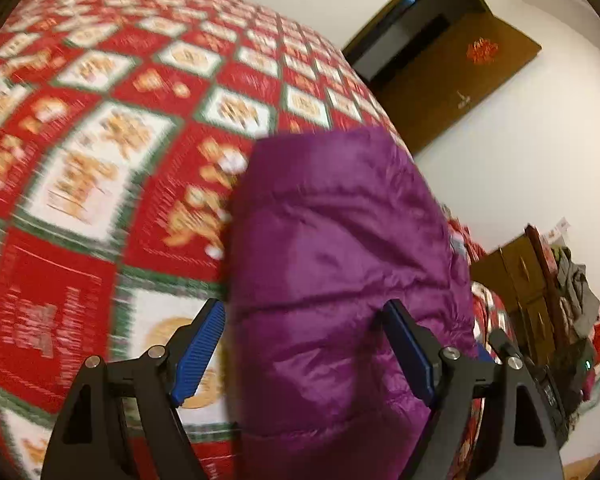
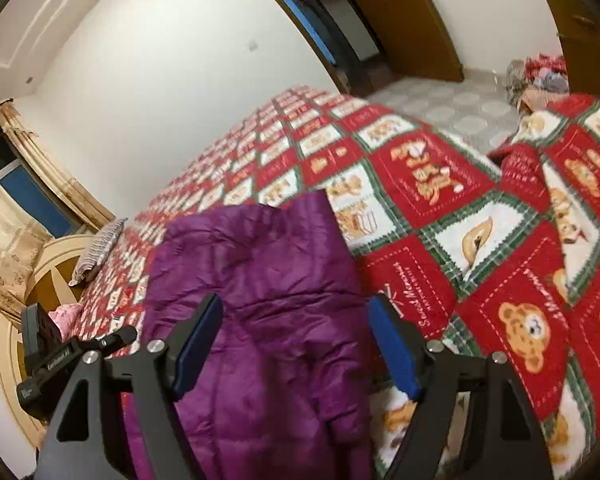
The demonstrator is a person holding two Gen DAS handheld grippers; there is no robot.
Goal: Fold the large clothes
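A big bed quilt of red, white and green squares with teddy bears (image 2: 480, 216) is seen. A puffy purple quilted jacket (image 2: 260, 300) is laid on it, at 6 o'clock, already folded narrow. More folding may be needed. The left gripper (image 1: 304, 348) and right gripper (image 2: 296, 344) are spread wide; nothing is pinched.

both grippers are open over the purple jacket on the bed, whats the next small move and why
Probably lower the right gripper a little and close on the purple puffer jacket. Its jaws stand wide with the fabric between them but not pinched, and the left gripper is equally open over the jacket. The jacket lies bunched on the teddy-bear quilt, so nothing can be folded until an edge is held.
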